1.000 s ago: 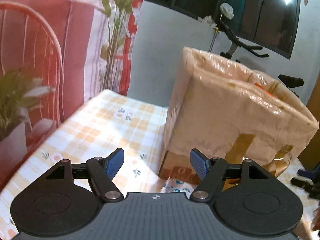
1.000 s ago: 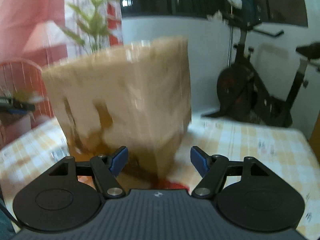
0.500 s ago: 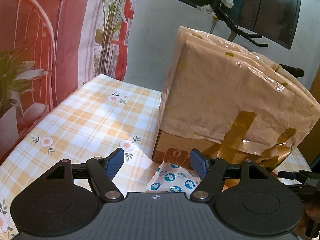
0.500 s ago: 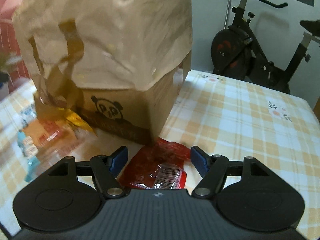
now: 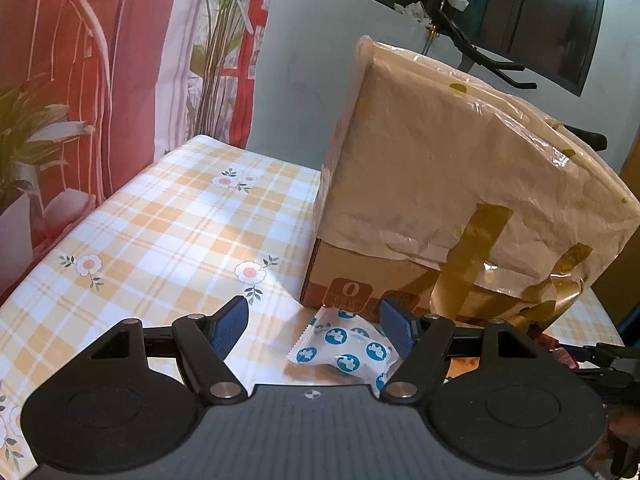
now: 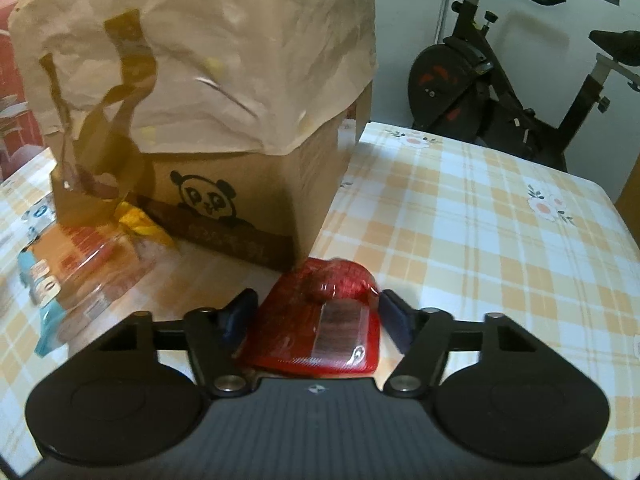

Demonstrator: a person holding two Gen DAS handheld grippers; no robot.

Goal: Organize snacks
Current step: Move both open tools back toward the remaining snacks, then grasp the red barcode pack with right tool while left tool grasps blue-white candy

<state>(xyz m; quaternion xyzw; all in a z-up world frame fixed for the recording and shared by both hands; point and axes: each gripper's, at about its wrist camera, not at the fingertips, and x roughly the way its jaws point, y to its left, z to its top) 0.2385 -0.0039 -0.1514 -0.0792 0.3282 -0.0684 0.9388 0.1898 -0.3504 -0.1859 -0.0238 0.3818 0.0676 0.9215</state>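
A white snack packet with blue dots (image 5: 346,350) lies on the checked tablecloth in front of the cardboard box (image 5: 460,168). My left gripper (image 5: 314,322) is open around it, and the packet sits close to the right finger. In the right wrist view a shiny red snack packet (image 6: 324,324) lies at the box's near corner. My right gripper (image 6: 318,314) has its jaws closing on the red packet, with both pads close to its sides. The panda-printed box (image 6: 240,208) is lined with a crumpled brown bag (image 6: 224,60) that hangs over its sides.
Several more snack packets (image 6: 80,268) and a yellow wrapper (image 6: 146,226) lie left of the box. The tablecloth (image 6: 480,220) stretches to the right. An exercise bike (image 6: 500,80) stands behind the table. Plants (image 5: 24,132) and a red chair stand beyond the left edge.
The right gripper came down to the table by the box corner, the red packet is now between its fingers, and they have narrowed. The left view tipped down, revealing the white packet.
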